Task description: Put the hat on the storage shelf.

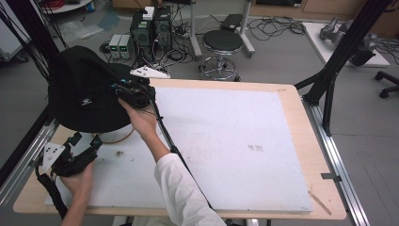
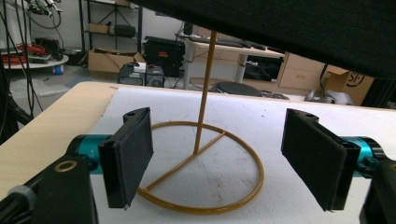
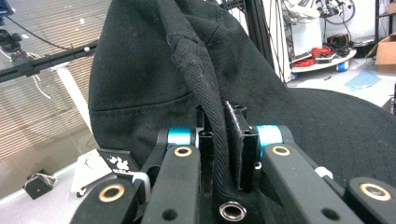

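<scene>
High view: black hat [image 1: 84, 94] hangs over the table's [image 1: 282, 122] left edge, above the stand [image 2: 201, 154]. Soft twill, floppy crown, stitched seams. Right gripper [image 1: 136, 94] is clamped on a fold of it; thin pinch, I think it could slip. Stand is thin gold wire, ring base, light: a snag might tip it. Left gripper [image 2: 219, 154] jaws apart, flanking the base, touching nothing.

Even, soft indoor light; slightly grainy pictures.
The white worktop [image 1: 235, 141] reads bright without glare; the black hat [image 3: 154, 70] loses detail in shadow.
</scene>
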A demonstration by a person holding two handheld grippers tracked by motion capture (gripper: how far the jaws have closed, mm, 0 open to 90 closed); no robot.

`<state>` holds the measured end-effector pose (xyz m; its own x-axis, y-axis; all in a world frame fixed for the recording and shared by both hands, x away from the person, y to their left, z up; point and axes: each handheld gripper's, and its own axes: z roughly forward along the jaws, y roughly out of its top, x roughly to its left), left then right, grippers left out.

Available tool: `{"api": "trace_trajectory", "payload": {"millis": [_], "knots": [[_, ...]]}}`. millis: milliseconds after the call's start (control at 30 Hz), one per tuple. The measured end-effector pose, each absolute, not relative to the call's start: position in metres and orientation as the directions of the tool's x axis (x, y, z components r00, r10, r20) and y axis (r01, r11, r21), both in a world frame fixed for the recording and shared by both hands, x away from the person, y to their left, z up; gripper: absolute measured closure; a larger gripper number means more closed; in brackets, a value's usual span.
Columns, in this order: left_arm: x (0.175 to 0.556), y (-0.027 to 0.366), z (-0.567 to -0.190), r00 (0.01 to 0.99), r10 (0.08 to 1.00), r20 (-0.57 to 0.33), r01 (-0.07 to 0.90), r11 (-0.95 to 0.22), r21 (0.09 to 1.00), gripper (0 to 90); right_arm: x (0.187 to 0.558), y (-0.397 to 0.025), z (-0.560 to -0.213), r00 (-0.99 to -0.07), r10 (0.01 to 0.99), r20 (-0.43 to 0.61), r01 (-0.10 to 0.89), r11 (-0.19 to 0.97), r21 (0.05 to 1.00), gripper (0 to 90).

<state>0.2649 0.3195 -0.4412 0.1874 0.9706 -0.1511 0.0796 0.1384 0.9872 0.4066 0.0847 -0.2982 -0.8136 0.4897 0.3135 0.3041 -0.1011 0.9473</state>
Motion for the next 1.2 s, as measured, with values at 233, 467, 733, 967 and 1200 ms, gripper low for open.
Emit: {"api": "trace_trajectory", "payload": {"millis": [233,467,733,967,1200], "knots": [[0.265,0.320,-0.441,0.188,0.969,-0.161,0.078,0.148,0.986,25.2,0.407,0.084,-0.298,-0.813,0.492,0.312,0.302,-0.102,0.948,78.8],[0.265,0.321,-0.442,0.187,0.969,-0.160,0.079,0.148,0.986,25.2,0.407,0.082,-0.297,-0.805,0.508,0.306,0.297,-0.100,0.949,65.8],[0.265,0.321,-0.441,0.187,0.970,-0.157,0.076,0.145,0.986,25.2,0.405,0.075,-0.290,-0.819,0.499,0.282,0.267,-0.103,0.958,46.5],[0.264,0.321,-0.441,0.183,0.971,-0.155,0.072,0.144,0.987,25.2,0.399,0.072,-0.285,-0.832,0.501,0.238,0.237,-0.067,0.969,41.6],[0.264,0.322,-0.441,0.183,0.970,-0.161,0.072,0.150,0.986,25.3,0.396,0.056,-0.289,-0.823,0.520,0.229,0.228,-0.068,0.971,36.8]]}}
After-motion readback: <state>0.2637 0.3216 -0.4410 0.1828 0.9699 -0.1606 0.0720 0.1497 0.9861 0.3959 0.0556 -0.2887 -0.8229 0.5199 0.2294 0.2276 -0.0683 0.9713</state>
